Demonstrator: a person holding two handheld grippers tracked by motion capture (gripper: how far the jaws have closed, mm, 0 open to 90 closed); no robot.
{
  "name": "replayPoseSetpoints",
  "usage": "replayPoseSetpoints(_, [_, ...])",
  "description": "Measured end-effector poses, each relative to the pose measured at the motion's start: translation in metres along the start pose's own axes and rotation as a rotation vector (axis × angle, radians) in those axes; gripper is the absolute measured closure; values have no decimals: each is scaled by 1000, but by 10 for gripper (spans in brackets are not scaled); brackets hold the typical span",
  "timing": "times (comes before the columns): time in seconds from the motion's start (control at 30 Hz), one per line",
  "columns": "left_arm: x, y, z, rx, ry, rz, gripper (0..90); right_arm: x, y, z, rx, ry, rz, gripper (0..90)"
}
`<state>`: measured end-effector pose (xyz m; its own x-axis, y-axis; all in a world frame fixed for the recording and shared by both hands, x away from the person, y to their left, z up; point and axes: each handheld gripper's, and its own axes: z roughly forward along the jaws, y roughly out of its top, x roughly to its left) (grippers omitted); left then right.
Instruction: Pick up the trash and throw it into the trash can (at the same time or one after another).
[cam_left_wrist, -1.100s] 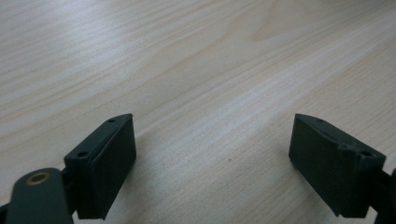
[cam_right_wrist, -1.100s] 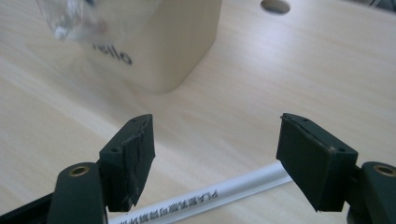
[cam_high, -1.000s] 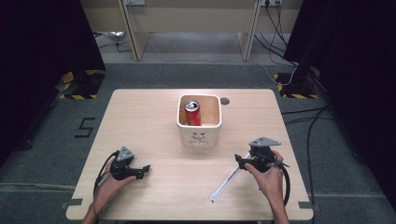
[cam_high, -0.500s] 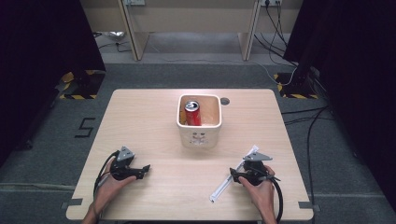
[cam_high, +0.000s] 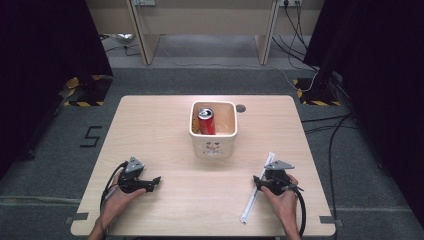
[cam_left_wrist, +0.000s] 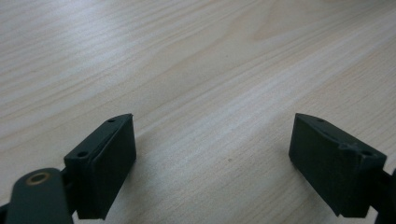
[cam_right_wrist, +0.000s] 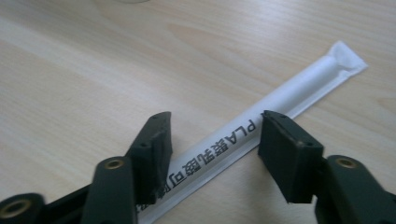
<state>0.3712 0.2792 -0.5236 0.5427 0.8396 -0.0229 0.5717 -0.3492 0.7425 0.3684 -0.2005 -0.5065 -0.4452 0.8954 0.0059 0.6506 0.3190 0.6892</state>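
Moved: right gripper (cam_high: 261, 181) has come down over the wrapped straw (cam_right_wrist: 261, 128), jaws just closing, straddling it, pads not yet pressing.
Straw: flat on table (cam_high: 165, 125), right of the white bin (cam_high: 215, 147).
Left gripper (cam_high: 152, 181): wide, resting idle, nothing between.

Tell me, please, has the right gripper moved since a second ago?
Yes. The right gripper has come down toward the table's near edge, onto the wrapped straw; its jaws have just been closing astride it.
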Motion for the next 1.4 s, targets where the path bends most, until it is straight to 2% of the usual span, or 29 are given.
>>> replayPoseSetpoints(0.13, [0, 0, 0, 0, 0, 1, 141, -11, 0, 1, -20, 12, 28, 529])
replayPoseSetpoints(0.2, [0, 0, 0, 0, 0, 1, 141, -15, 0, 0, -25, 21, 52, 528])
replayPoseSetpoints(0.23, [0, 0, 0, 0, 0, 1, 141, -16, -1, -2, -19, 11, 57, 510])
replayPoseSetpoints(0.43, [0, 0, 0, 0, 0, 1, 141, -3, -5, -14, -22, 10, 29, 488])
replayPoseSetpoints(0.5, [0, 0, 0, 0, 0, 1, 141, 1, -9, -14, -6, 15, 30, 489])
replayPoseSetpoints(0.57, [0, 0, 0, 0, 0, 1, 141, 2, -12, -12, -5, 1, 34, 508])
replayPoseSetpoints(0.63, [0, 0, 0, 0, 0, 1, 141, 1, -12, -12, -12, -8, 26, 540])
replayPoseSetpoints(0.73, [0, 0, 0, 0, 0, 1, 140, -2, -13, -11, -24, -6, 11, 634])
replayPoseSetpoints(0.97, [0, 0, 0, 1, 0, 2, 140, -11, -9, -7, -32, 3, 6, 740])
replayPoseSetpoints(1.07, [0, 0, 0, 0, 0, 1, 141, -15, -7, -6, -31, 0, -2, 744])
replayPoseSetpoints(1.2, [0, 0, 0, 0, 0, 1, 141, -15, -7, -7, -32, -19, -2, 697])
replayPoseSetpoints(1.27, [0, 0, 0, 0, 0, 1, 141, -17, -7, -6, -30, -15, -2, 693])
replayPoseSetpoints(1.33, [0, 0, 0, 0, 0, 2, 140, -18, -7, -5, -35, -3, 21, 694])
replayPoseSetpoints(1.4, [0, 0, 0, 0, 0, 1, 140, -19, -6, -4, -38, 1, 17, 727])
